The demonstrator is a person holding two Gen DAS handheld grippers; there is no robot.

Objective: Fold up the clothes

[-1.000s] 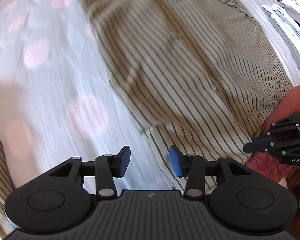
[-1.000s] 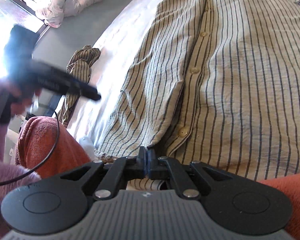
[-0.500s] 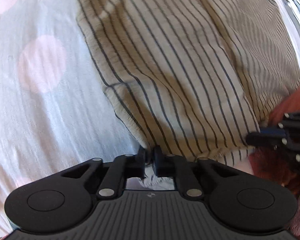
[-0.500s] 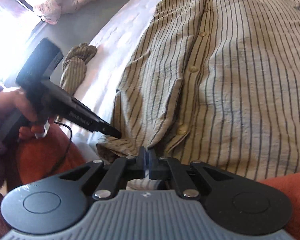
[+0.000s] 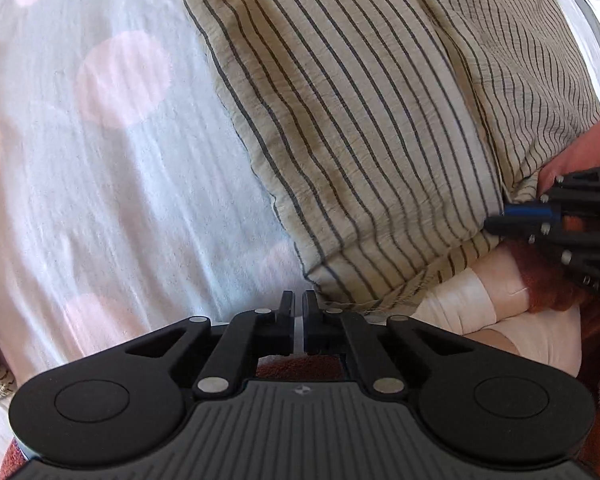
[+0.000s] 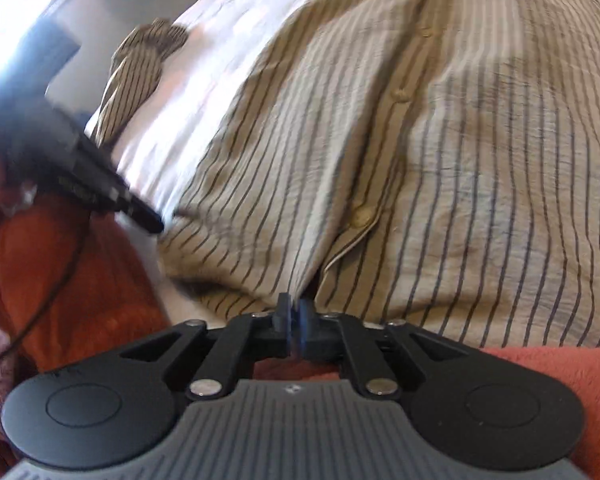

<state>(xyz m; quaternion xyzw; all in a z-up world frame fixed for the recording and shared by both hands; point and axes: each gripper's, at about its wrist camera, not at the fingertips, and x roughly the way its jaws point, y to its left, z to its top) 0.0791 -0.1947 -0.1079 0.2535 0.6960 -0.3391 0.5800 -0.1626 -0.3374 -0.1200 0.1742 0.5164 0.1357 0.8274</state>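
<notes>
Two hand-held grippers work the bottom hem of a striped shirt (image 6: pixel 440 152) that lies spread, buttoned front up, across a bedsheet (image 5: pixel 112 184) dotted with pale pink circles. The left gripper (image 5: pixel 298 304) points steeply down just off the shirt's lower corner; its jaws show a thin gap with only the sheet visible through it, and they are opening, with no cloth between them. The right gripper (image 6: pixel 293 314) sits at the hem where the button strip ends, its jaws also parting, and the blurred frame leaves unclear whether a fold of the hem is between them. From the left-hand camera the right gripper appears at the shirt's far lower edge, its tips against the fabric.

The placing looks deliberate: one tool at each side of the hem would let the person lift the bottom edge evenly and carry it toward the collar. The shirt is flat and unfolded, so the fold appears to be at its start.

A second striped piece of cloth (image 6: pixel 140 68) lies crumpled beyond the shirt's left side, well apart from it. An orange fleece cloth (image 6: pixel 80 288) lies below the hem, close to both tools.
</notes>
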